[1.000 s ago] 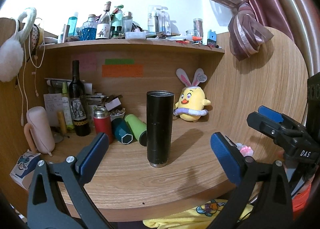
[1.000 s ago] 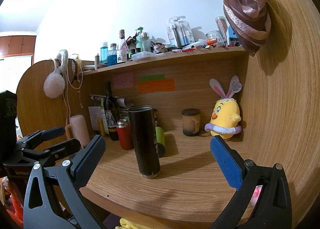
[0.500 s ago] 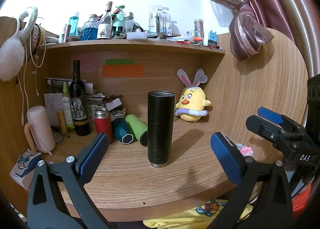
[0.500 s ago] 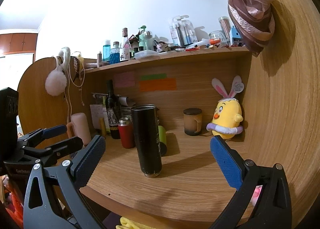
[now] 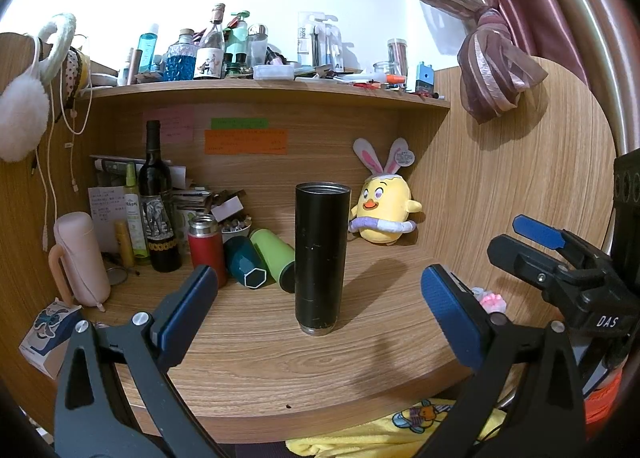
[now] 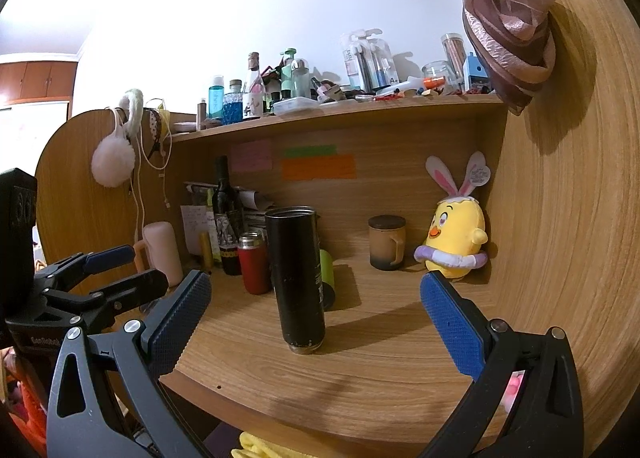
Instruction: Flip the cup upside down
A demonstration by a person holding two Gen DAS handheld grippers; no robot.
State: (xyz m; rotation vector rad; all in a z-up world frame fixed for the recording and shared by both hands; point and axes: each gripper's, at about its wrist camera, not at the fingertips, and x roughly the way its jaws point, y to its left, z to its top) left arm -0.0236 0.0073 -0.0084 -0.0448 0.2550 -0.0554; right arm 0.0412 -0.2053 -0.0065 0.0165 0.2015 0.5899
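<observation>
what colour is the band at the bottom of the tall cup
Dull silver-grey metal, below the black body of the tall cup. The left wrist view shows it best.

The tall black cup stands upright, open mouth up, on the wooden desk.

Black cup; yellow plush chick; red flask.

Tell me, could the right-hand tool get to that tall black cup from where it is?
Probably yes. The right tool is open, the black cup stands upright straight ahead, and only bare desk lies between them.
</observation>
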